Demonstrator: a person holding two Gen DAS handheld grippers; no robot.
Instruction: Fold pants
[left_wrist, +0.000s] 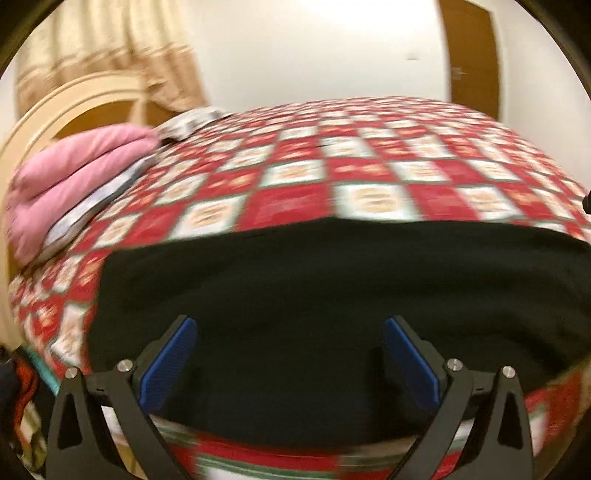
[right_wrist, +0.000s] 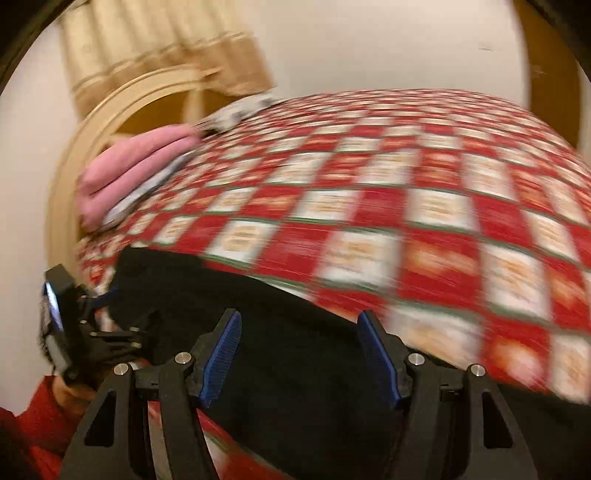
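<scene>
Nearest you, both tools hang over the black pants with nothing in them. Your left tool stands with its blue pads spread wide, only dark cloth showing below the gap. Your right tool is likewise parted and empty, above the near edge of the pants. In the right wrist view your left hand, in a red sleeve, holds its tool close beside the pants' left end.

The pants lie flat along the near edge of the bed, on the red and white checked bedspread, looking folded lengthwise into one long band, though the blur makes that a guess.

What could go wrong from here:
- The cloth is black on black. If you pinch without finding the true edge, you may catch one layer only and the fold will open as you lift.
- The pants sit right at the bed's front edge. A drag toward you could pull them over the side.
- If the two tools lift unevenly, the band will skew and the ends will not meet.
- Closing too deep may grab the bedspread along with the pants.

Farther back lie a pink quilt by the headboard, then a curtain and a wooden door.

No brand, label or writing can be read anywhere. The bedspread's pale squares carry a printed motif too smeared to make out.
</scene>
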